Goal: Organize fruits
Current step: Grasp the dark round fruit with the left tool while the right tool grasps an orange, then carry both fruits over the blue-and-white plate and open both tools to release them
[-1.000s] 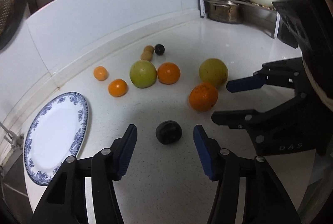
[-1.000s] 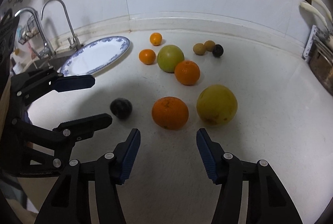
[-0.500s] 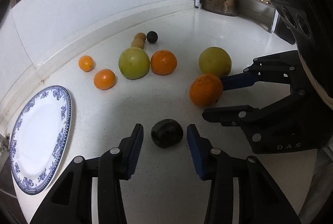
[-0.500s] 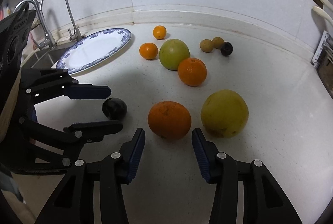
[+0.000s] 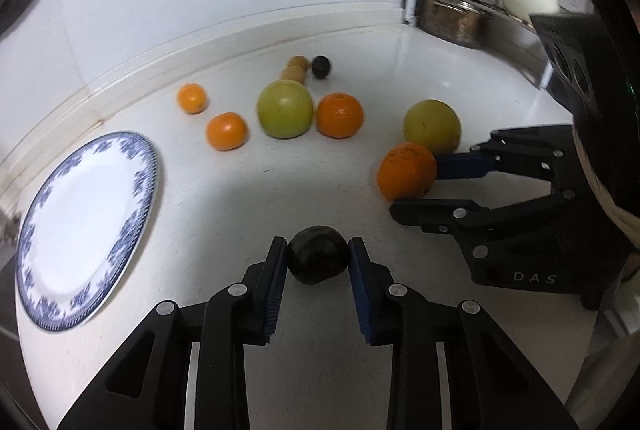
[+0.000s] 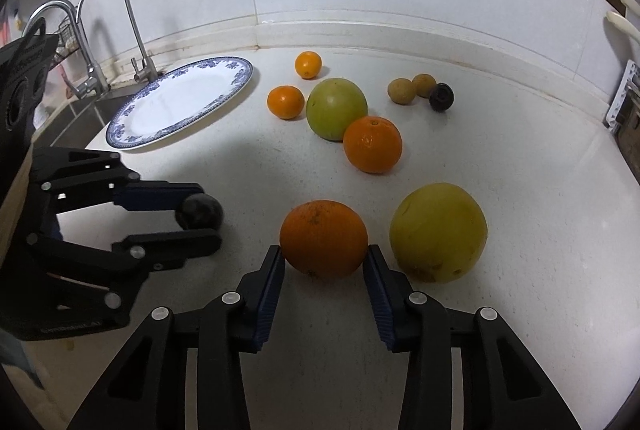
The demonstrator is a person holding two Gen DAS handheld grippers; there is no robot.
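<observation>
My left gripper (image 5: 318, 254) is shut on a dark round fruit (image 5: 318, 260) that rests on the white counter; it also shows in the right wrist view (image 6: 199, 213). My right gripper (image 6: 324, 260) is shut on a large orange (image 6: 323, 238), which also shows in the left wrist view (image 5: 406, 171). A blue-rimmed white plate (image 5: 80, 222) lies left of both. A yellow-green fruit (image 6: 438, 232) sits just right of the held orange. Farther back lie a green fruit (image 6: 336, 108), another orange (image 6: 372, 144) and two small oranges (image 6: 285, 102).
Two small brown fruits (image 6: 412, 88) and a small dark fruit (image 6: 441, 97) lie near the back wall. A sink with taps (image 6: 96, 42) is beyond the plate. A rack with pots (image 5: 452, 18) stands at the back right.
Both grippers moved forward and closed: the left onto the dark fruit, the right onto the large orange.
</observation>
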